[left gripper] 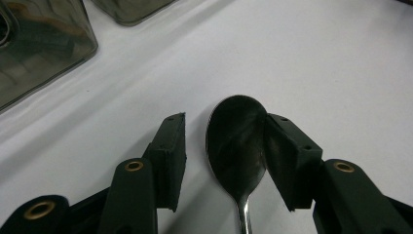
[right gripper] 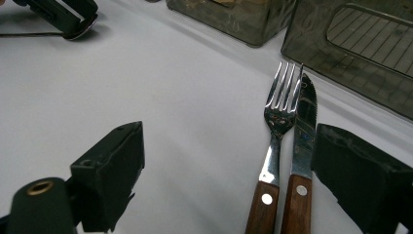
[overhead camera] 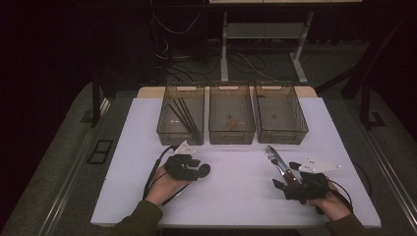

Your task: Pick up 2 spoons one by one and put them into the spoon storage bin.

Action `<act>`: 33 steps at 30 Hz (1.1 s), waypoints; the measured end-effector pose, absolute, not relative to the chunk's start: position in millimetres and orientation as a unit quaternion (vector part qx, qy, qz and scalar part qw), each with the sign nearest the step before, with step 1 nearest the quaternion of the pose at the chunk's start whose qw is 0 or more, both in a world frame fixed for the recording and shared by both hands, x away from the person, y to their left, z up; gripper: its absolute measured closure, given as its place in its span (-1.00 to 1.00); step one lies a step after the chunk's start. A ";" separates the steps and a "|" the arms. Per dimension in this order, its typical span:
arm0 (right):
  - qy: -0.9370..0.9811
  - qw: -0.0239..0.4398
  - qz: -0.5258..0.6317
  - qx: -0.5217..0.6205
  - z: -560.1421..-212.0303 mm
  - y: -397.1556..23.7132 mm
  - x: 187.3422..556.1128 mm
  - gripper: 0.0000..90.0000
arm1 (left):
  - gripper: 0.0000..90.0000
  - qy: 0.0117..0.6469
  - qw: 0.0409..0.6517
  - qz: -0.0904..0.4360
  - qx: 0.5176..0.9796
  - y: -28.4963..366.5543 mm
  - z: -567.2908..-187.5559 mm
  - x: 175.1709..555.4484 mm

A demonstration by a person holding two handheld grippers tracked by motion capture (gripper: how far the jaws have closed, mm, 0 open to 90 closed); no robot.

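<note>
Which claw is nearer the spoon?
Left. The left claw has the spoon lying between its open jaws, against one pad. The right claw is across the table, open around a fork and knife.

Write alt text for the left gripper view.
A spoon lies bowl-up on the white table between the left claw's open black jaws, right jaw against the bowl's edge. Two smoky translucent bins sit at upper left.
</note>
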State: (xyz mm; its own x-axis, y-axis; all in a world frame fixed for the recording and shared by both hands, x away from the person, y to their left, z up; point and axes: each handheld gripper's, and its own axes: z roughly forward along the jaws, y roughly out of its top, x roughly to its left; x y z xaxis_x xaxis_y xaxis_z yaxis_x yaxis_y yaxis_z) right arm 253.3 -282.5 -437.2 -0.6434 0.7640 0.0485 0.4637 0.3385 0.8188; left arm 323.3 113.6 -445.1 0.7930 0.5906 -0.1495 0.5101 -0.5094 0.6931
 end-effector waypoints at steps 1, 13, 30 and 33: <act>0.799 0.175 0.428 0.384 -437.2 -282.5 253.3 -0.72 | 0.13 0.318 0.380 0.053 0.867 113.3 -445.4 323.1; 0.799 0.176 0.428 0.384 -437.3 -282.8 253.6 -0.72 | 0.19 0.305 0.364 0.068 0.877 107.6 -445.3 318.7; 0.799 0.176 0.428 0.384 -437.2 -282.9 253.5 -0.72 | 0.50 0.281 0.342 0.082 0.893 98.4 -441.4 312.6; 0.799 0.176 0.428 0.384 -437.2 -282.9 253.5 -0.72 | 0.62 0.276 0.341 0.088 0.894 98.1 -439.4 311.4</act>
State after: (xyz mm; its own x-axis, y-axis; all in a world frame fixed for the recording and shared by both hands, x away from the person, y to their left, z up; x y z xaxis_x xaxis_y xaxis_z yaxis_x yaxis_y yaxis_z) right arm 253.5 -282.9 -437.2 -0.6437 0.7638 0.0477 0.4624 0.3384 0.8196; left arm 311.4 98.1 -439.4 0.8326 0.5530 -0.0312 0.4333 -0.6152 0.6587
